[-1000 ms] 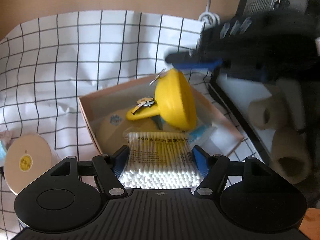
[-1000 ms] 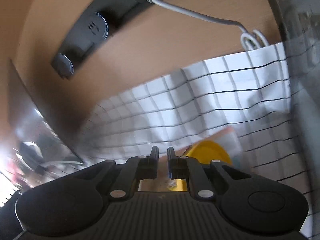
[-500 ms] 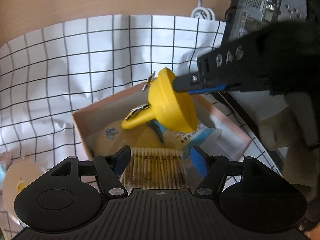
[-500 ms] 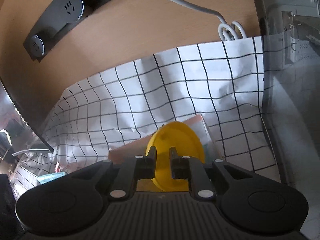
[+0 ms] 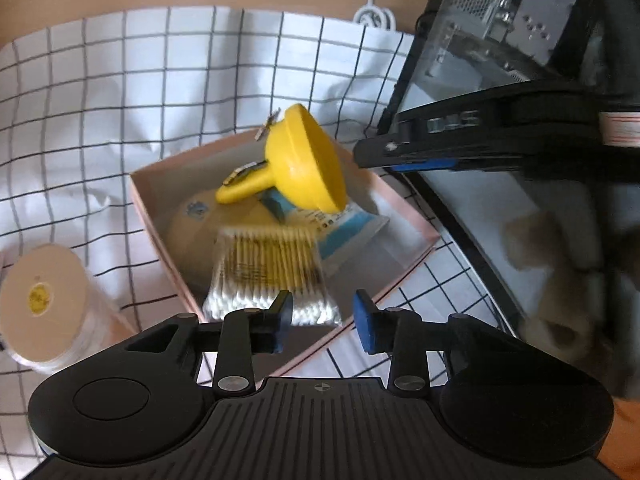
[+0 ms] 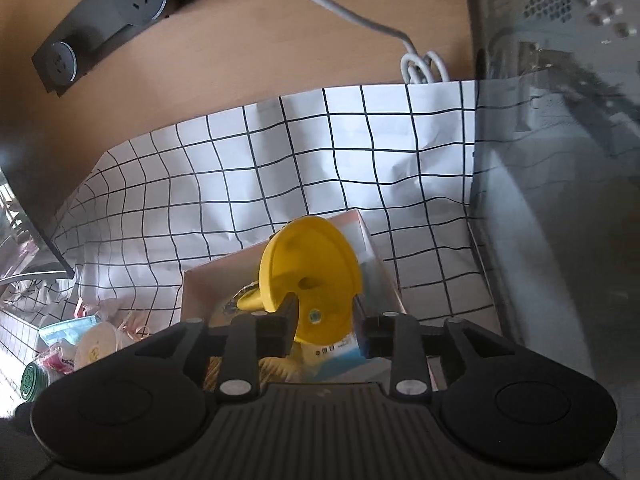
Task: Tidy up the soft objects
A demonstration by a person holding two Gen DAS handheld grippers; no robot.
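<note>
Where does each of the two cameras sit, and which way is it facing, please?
Left wrist: on the left gripper, looking down into the pink box at the cotton swabs; its closing jaws and the right gripper show.
Right wrist: on the right gripper, looking down at the yellow funnel; its opening jaws show.
Shared: funnel, box, checked cloth.

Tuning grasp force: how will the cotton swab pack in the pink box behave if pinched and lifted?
The cotton swab pack looks light, a thin clear bag of loose sticks. It would likely flex and crinkle. Glossy film may slip between pads.
</note>
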